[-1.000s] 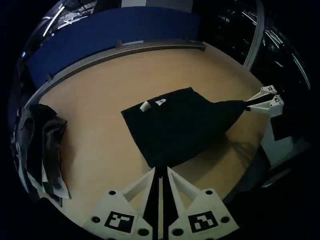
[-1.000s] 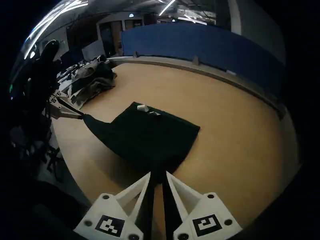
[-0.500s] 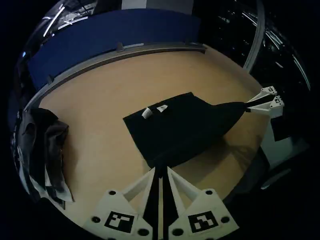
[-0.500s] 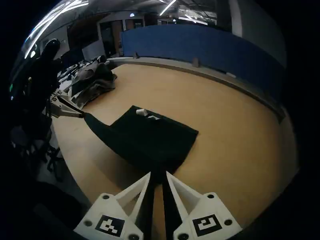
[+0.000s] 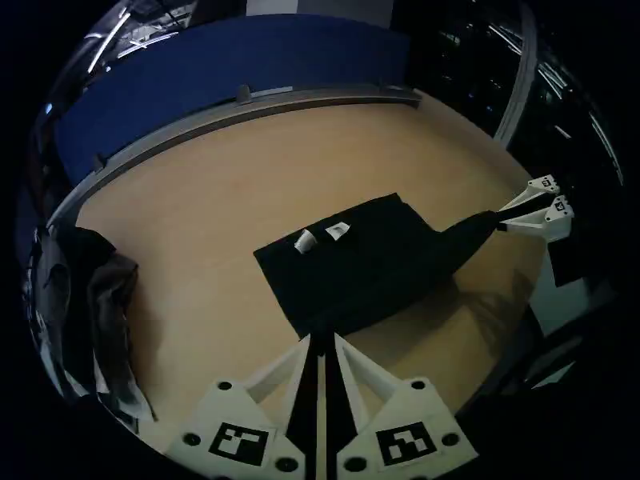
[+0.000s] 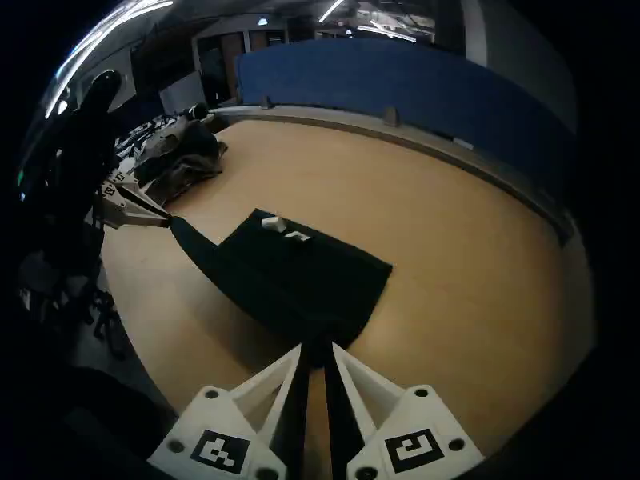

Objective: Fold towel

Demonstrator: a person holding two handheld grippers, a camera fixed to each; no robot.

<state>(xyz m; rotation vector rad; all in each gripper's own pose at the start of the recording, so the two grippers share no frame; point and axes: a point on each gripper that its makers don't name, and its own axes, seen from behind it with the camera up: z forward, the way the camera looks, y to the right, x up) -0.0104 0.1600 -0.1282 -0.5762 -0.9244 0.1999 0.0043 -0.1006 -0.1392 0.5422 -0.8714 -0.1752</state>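
Towel: I see the dark rectangular cloth towel (image 5: 360, 264) (image 6: 296, 272) lying mostly flat in the middle of the light wooden tabletop (image 5: 200, 192). One edge is lifted and stretched between my two tongs.
Left gripper: my left gripper (image 5: 322, 342) points forward and down over the table. Its white fingers are clenched on a towel corner, with dark cloth running between them. In the right gripper view it (image 6: 164, 220) reaches in low from the table's edge and pinches a drawn-out corner.
Right gripper: my right gripper (image 6: 318, 348) has the same pose, tilted down, and is clamped on the other lifted corner. In the left gripper view it (image 5: 502, 224) comes in nearly level from the side.
Tags: two small white tags (image 5: 320, 236) sit on the towel near its far edge.
Background: a blue partition panel (image 5: 224, 64) stands behind the table. A heap of dark grey clothing (image 5: 88, 304) lies well apart from the towel.
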